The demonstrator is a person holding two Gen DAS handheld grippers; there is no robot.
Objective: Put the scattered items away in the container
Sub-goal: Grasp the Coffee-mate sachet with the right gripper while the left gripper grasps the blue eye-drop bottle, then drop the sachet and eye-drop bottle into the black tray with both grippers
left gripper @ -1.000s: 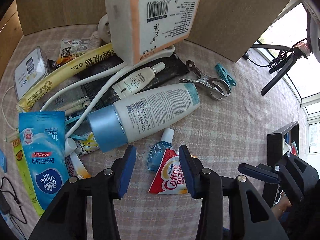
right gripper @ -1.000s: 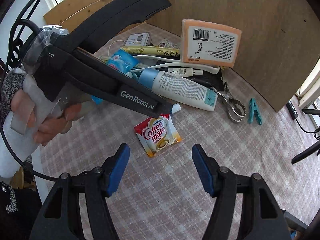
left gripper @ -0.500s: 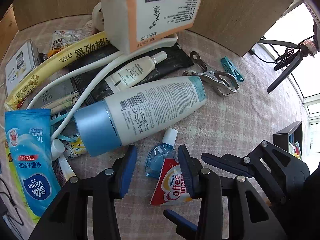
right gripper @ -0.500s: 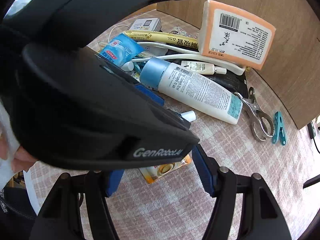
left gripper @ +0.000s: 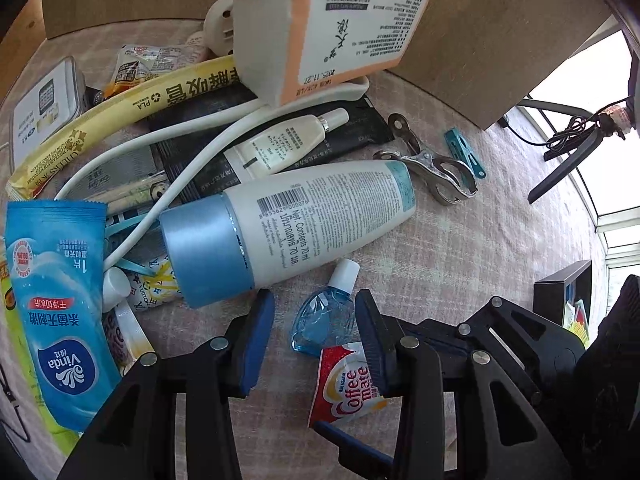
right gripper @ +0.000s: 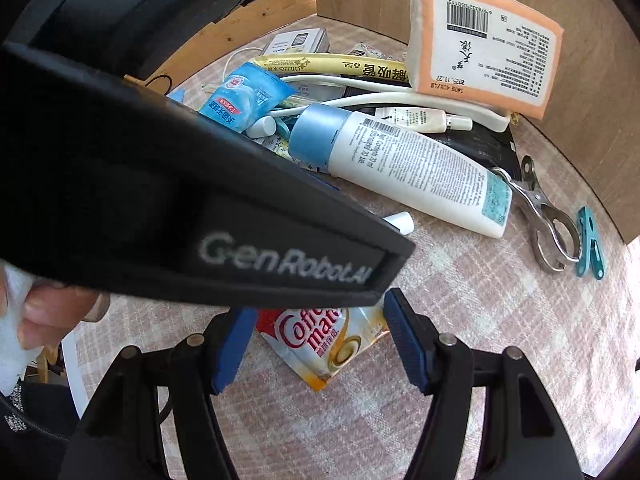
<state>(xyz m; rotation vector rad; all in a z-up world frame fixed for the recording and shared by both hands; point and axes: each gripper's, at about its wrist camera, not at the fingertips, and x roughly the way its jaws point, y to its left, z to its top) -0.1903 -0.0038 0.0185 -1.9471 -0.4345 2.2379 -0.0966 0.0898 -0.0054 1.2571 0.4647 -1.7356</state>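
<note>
A small blue eye-drop bottle [left gripper: 323,316] with a white cap lies on the checked cloth, between the fingers of my open left gripper [left gripper: 314,320]. A red Coffee-mate sachet [left gripper: 346,386] lies just beside it, partly under the left gripper's right finger. In the right wrist view the sachet [right gripper: 328,340] sits between the fingers of my open right gripper [right gripper: 320,340]. The left gripper's black body [right gripper: 200,200] crosses above it and hides the eye-drop bottle except its cap [right gripper: 400,222].
A pile lies beyond: a white tube with blue cap [left gripper: 288,224], an orange-edged pack [left gripper: 332,24], a blue Vinda wipes packet [left gripper: 56,304], a metal clip [left gripper: 432,168], a teal peg [left gripper: 464,152], white cable. A wooden board [left gripper: 500,40] stands behind. A dark box [left gripper: 560,292] is at the right.
Both grippers have moved forward and down. The left gripper's fingers now straddle the eye-drop bottle; the right gripper's fingers have come around the Coffee-mate sachet. Nothing has been gripped.
</note>
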